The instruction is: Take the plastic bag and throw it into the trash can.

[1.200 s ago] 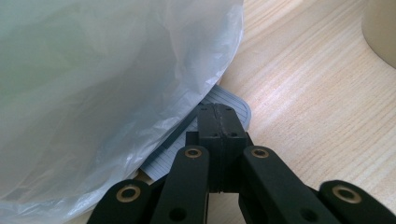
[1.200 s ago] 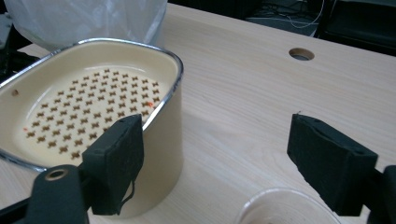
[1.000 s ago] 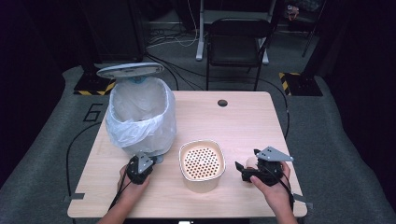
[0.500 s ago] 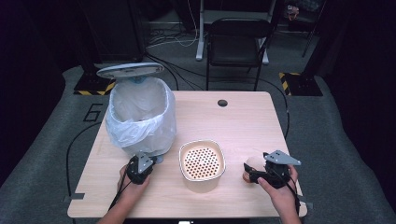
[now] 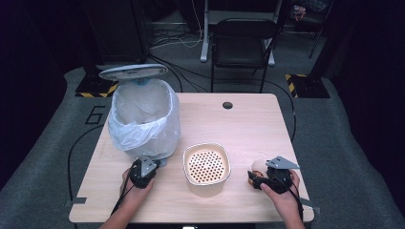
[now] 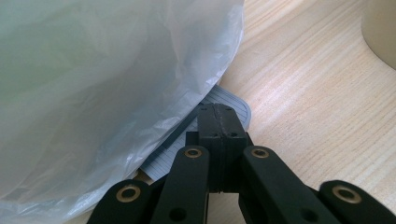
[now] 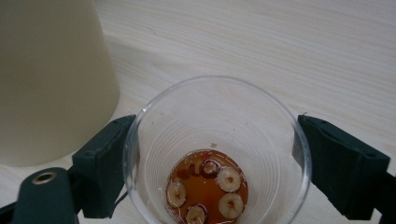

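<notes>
We hold a cup beside the strainer

Our right gripper point(image 7: 215, 154) clasps the clear cup point(image 7: 215, 158) at the strainer's point(image 5: 206, 165) three o'clock; left gripper point(image 6: 219, 123) clenched on the bin's pedal point(image 6: 224, 100).

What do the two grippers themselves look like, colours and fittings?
Both are black. The left gripper has flat jaws on linked bars with brass-ringed pivots and trails a black cable. The right gripper carries a grey three-cornered plate on top. No sleeves show.
</notes>
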